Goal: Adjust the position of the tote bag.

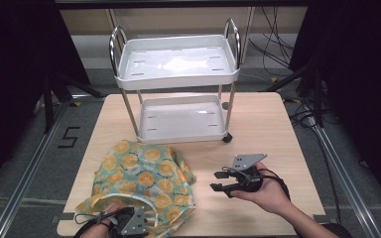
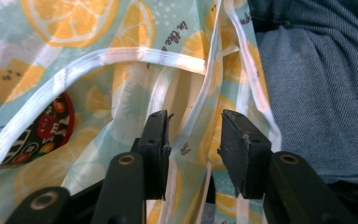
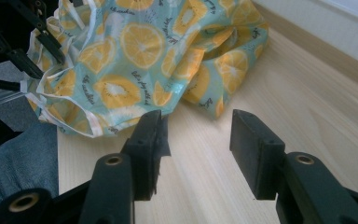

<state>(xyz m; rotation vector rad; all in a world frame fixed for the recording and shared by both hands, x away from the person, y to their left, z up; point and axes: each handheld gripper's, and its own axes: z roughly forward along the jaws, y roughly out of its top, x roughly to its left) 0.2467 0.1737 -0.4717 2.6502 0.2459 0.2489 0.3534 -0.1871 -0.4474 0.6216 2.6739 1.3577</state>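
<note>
Black jaws of the left tongs (image 2: 193, 140) rise closest to the lens in the left gripper view, and they are seen standing apart with a white-edged fold of the bag (image 2: 121, 93) between them. The fold runs just beside the left jaw; whether it is touched cannot be told, and no pressing by the pads can be made out. No clamping is seen. In the high view the left tongs (image 1: 124, 220) are found at about seven o'clock on the table (image 1: 263, 124), at the near edge of the bag (image 1: 139, 183), which is spread over the near left part of the table.

The right tongs (image 1: 222, 181) are held in the right hand (image 1: 263, 191) at about five o'clock, well apart from the bag, with the jaws pointing toward nine o'clock. In the right gripper view the right tongs (image 3: 196, 149) are shown wide apart over bare wood, with nothing between them.

The bag is printed with orange slices on pale blue. Small script is printed on it; "in the" can be read in the left gripper view, and the rest is too small to tell. Inside the bag's opening a red and brown packet (image 2: 42, 130) is seen, marked with "m&m's" style lettering.

A white two-shelf cart (image 1: 176, 64) stands at twelve o'clock.
</note>
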